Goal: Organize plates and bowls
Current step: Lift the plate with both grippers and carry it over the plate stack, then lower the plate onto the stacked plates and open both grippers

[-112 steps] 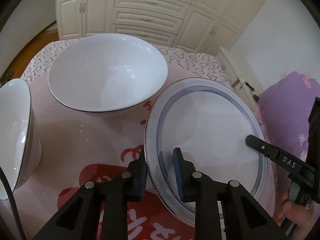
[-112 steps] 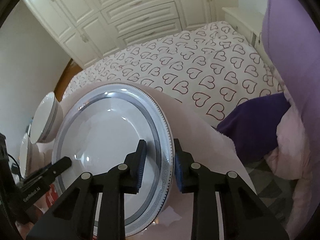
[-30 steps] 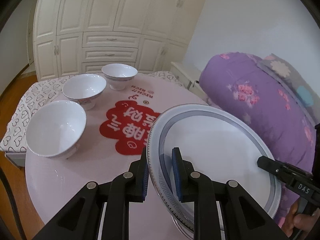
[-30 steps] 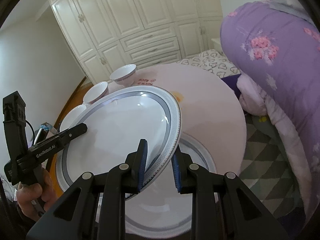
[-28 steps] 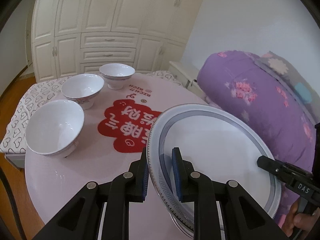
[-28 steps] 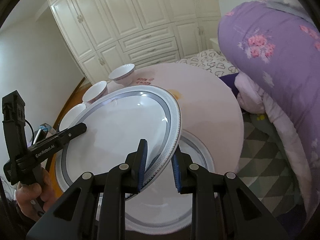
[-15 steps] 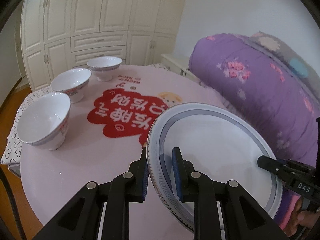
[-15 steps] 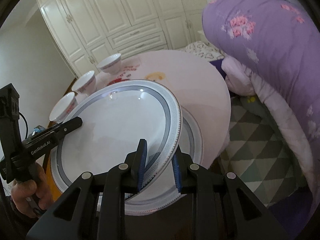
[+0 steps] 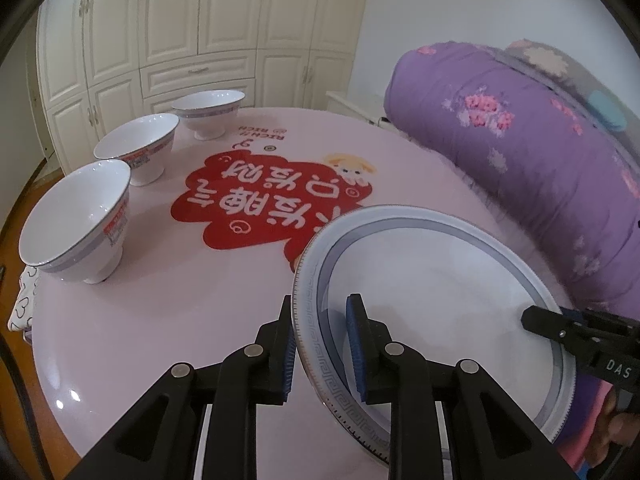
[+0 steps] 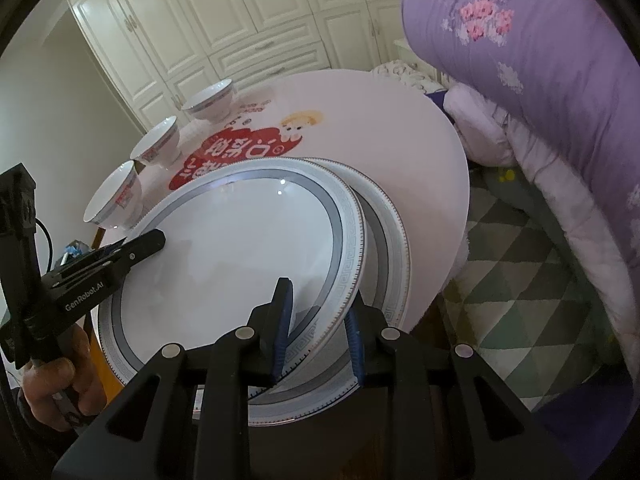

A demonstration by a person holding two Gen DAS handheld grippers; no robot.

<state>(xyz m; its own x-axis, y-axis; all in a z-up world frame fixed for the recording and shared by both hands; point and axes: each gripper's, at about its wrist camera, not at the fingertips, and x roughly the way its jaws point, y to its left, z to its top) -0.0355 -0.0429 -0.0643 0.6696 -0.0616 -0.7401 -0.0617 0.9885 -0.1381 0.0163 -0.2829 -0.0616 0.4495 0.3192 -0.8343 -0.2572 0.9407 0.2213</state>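
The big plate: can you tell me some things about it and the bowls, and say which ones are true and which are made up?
1. Both grippers hold the same plate. True: the left gripper and the right gripper each pinch the rim of the held plate, on opposite sides.
2. The table has no other plate on it. False: a second plate lies under the held one, near the edge of the table.
3. Three bowls stand on the table. True: they form a row, all upright.
4. The bowls are stacked inside each other. False: each stands by itself.
5. The held plate is plain white all over. False: it has a grey band and a patterned rim.
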